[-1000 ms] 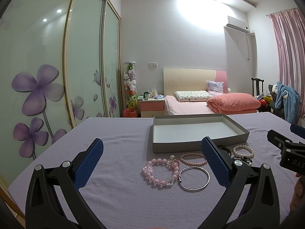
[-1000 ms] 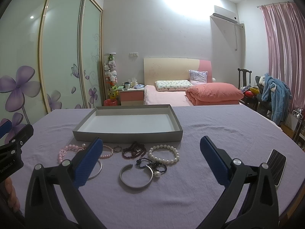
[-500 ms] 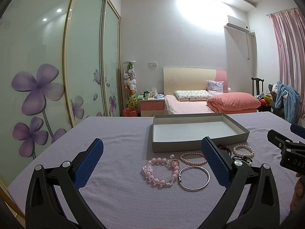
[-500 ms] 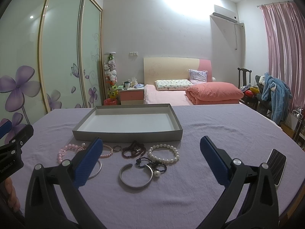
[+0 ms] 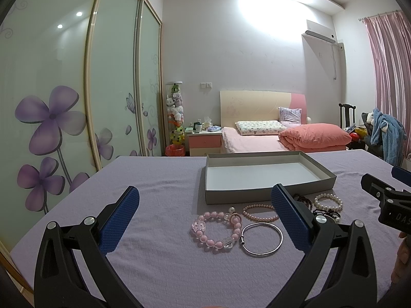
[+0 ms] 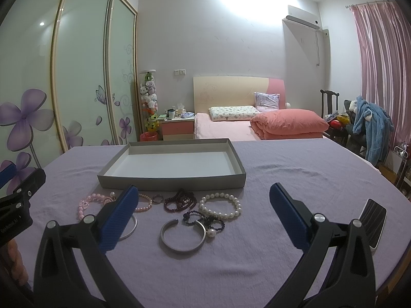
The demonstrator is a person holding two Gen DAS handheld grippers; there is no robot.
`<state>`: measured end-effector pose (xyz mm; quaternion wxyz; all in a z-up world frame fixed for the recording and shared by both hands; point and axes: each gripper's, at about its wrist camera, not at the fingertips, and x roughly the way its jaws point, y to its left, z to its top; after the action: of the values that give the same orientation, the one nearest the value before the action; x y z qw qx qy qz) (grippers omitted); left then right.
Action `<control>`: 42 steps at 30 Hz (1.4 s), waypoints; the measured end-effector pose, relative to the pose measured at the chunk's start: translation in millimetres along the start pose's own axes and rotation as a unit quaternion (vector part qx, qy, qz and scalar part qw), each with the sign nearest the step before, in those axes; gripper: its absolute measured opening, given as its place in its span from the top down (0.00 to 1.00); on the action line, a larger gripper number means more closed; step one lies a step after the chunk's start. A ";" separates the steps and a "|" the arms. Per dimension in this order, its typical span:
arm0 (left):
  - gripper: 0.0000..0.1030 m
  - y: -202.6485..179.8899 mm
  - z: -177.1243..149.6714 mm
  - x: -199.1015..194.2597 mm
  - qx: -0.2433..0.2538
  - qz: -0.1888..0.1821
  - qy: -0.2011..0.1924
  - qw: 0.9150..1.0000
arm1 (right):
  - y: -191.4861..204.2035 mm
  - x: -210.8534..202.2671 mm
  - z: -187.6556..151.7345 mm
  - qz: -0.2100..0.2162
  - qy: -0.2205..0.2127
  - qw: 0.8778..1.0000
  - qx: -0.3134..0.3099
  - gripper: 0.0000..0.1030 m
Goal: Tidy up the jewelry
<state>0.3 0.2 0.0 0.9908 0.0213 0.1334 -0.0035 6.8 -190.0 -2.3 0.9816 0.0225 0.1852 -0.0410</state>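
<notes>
A shallow grey tray (image 5: 259,196) (image 6: 169,182) with a white floor sits empty on the purple cloth. Several bracelets lie in front of it: a big pink bead bracelet (image 5: 217,228) (image 6: 88,201), a thin silver bangle (image 5: 262,240), a small pink pearl bracelet (image 5: 259,211), a white pearl bracelet (image 5: 328,201) (image 6: 221,205), a dark red bead bracelet (image 6: 179,200), a dark bead string (image 6: 203,220) and an open silver cuff (image 6: 182,236). My left gripper (image 5: 205,217) hangs open just before the pink bracelet, holding nothing. My right gripper (image 6: 203,214) is open above the cuff, likewise holding nothing.
A phone-like black device (image 6: 373,220) lies at the table's right edge. Behind the table are a bed with a pink quilt (image 5: 313,134), a nightstand (image 5: 204,142), sliding wardrobe doors (image 5: 64,102) on the left and a chair with blue clothes (image 6: 370,123).
</notes>
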 end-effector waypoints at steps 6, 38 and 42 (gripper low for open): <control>0.02 0.0 0.0 0.0 0.000 0.000 0.001 1.000 | 0.0 0.2 0.0 0.000 0.001 1.000 0.001 0.04; 0.02 13.9 -9.4 20.1 -0.006 0.018 0.061 0.998 | -20.6 25.1 -12.3 -0.005 0.061 0.998 0.010 0.04; 0.02 24.8 -15.8 32.8 -0.017 0.018 0.098 0.995 | -32.4 39.6 -22.7 -0.002 0.112 0.994 0.020 0.13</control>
<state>28.1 25.6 -22.9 0.9731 0.0073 0.2294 0.0189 32.5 -223.7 -38.8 0.9541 0.0464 0.2928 -0.0437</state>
